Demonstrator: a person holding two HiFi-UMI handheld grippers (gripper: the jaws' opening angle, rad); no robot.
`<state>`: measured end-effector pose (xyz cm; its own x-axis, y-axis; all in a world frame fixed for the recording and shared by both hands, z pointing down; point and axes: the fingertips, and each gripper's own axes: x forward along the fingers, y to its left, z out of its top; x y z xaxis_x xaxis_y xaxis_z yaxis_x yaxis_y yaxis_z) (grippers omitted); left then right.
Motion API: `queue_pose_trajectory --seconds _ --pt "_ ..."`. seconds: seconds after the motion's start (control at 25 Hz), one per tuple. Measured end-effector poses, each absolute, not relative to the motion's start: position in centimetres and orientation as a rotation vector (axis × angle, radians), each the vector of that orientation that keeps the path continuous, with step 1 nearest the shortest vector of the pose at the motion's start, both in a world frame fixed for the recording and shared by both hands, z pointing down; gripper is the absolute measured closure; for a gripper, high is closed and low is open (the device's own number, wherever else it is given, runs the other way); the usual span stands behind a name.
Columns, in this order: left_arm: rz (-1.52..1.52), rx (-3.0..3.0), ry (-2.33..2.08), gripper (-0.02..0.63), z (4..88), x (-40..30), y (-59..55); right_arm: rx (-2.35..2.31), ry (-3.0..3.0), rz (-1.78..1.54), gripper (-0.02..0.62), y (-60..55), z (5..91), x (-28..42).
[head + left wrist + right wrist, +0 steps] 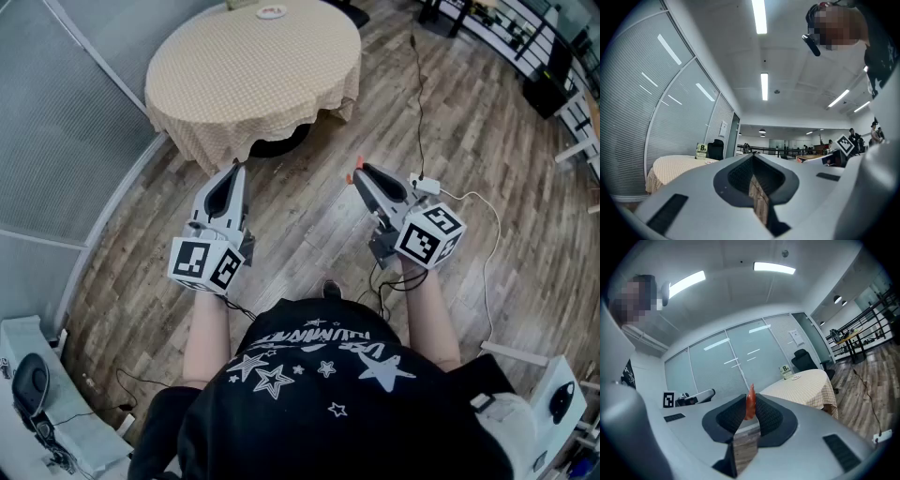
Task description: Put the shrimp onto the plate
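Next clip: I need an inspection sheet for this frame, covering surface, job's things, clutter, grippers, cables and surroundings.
Surface: round table under a checked cloth, ahead of the person and beyond both grippers.
Job's things: shrimp held in the air, off the table; plate at the table's far side, too small to tell what it holds.
Clutter: sign card standing near the plate.
Grippers: left gripper shut, nothing between its jaws; right gripper shut on the shrimp.
Cables: black cable and white cable lying on the wood floor to the person's right.
Surroundings: glass partition with blinds at left; office chair behind the table.
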<state>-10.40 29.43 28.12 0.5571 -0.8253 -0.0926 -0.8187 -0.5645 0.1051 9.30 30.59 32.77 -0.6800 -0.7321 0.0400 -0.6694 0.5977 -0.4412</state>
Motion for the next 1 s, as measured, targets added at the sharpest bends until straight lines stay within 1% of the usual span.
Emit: queue_pose_trajectory --seconds 0.44,0.8,1.0 --pt "-0.088 2.781 -1.365 0.604 29.4 -12.2 33.1 -1.205 2.747 -0.593 0.525 33.6 32.8 6.3" --pt "-0.091 2.757 -1.342 0.604 30.7 -15.9 36.3 -1.244 2.767 -0.576 0.523 35.7 33.4 3.3" --pt "-0.075 2.759 -1.286 0.604 31.5 -17.3 37.7 -1.291 2.699 -0.637 0.523 36.6 33.7 2.3"
